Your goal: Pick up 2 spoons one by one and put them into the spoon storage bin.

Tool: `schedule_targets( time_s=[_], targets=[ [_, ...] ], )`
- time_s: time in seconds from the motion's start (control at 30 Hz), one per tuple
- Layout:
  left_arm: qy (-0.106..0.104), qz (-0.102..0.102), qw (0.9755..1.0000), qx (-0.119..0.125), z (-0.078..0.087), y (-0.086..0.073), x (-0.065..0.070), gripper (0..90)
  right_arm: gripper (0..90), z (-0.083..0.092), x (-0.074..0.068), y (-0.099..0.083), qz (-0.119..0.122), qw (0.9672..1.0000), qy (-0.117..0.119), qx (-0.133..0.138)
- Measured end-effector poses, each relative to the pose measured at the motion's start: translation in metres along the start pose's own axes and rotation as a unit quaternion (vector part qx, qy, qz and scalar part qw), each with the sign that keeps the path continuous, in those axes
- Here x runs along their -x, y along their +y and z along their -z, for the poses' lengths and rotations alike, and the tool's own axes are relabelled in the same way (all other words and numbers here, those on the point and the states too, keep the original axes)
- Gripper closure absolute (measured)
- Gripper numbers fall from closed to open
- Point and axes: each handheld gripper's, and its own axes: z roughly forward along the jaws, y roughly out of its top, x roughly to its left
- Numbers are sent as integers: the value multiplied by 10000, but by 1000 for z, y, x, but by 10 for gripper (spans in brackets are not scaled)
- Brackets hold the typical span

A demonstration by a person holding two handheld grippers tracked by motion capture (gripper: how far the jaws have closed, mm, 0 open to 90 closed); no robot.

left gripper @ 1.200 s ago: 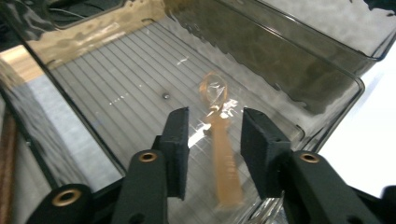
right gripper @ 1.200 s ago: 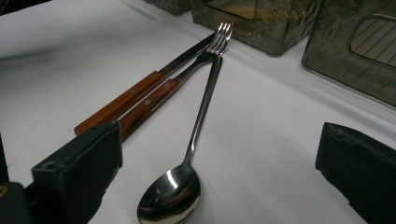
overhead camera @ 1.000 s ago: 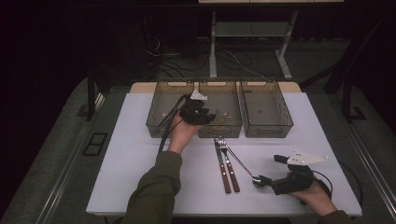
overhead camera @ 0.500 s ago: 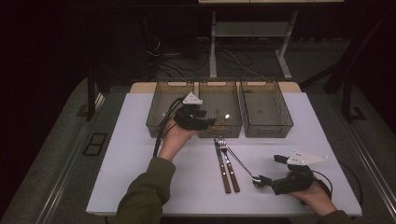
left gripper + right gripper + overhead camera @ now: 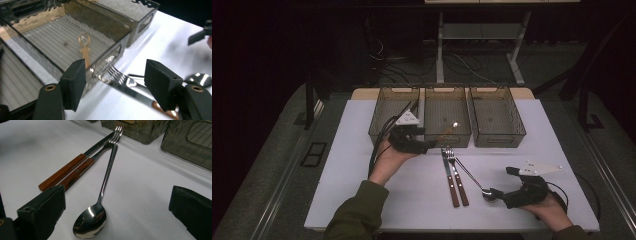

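The left gripper (image 5: 428, 146) hangs just in front of the near wall of the middle bin (image 5: 447, 138), toward the far edge of the table (image 5: 362, 200). Its jaws have just been opening and now stand fairly wide with nothing between them. In the left gripper view they frame the bin's near wall, with a small wooden spoon (image 5: 84, 47) lying on the ribbed floor of that bin, its bowl pointing away. The left bin (image 5: 388, 115) and the right bin (image 5: 497, 117) stand in a row with the middle one along the far edge, walls touching or nearly so.

A knife (image 5: 450, 175), a fork (image 5: 457, 172) and a metal spoon (image 5: 472, 177) lie on the table's middle, just in front of the middle bin. The knife and fork lie side by side with wooden handles toward the near edge. The spoon's handle tip meets the fork's head, and its bowl points to the near right corner.

The right gripper (image 5: 497, 194) rests near the table's near right corner, jaws wide apart and holding nothing. The spoon's bowl (image 5: 90, 221) lies on the table between them, touching neither pad.
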Motion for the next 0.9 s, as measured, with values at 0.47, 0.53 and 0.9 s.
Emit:
schedule_targets(
  time_s=[0.47,0.53,0.9],
  targets=[
    [105,160,9998,70,39,-61,9,210,412,7,-2,7,-21,9996,235,-147],
    [118,168,9998,78,45,-68,11,187,474,4,-4,8,0,9992,309,-270],
    [91,119,9996,223,66,-108,19,109,762,-12,-17,13,158,9952,637,-727]
  ],
)
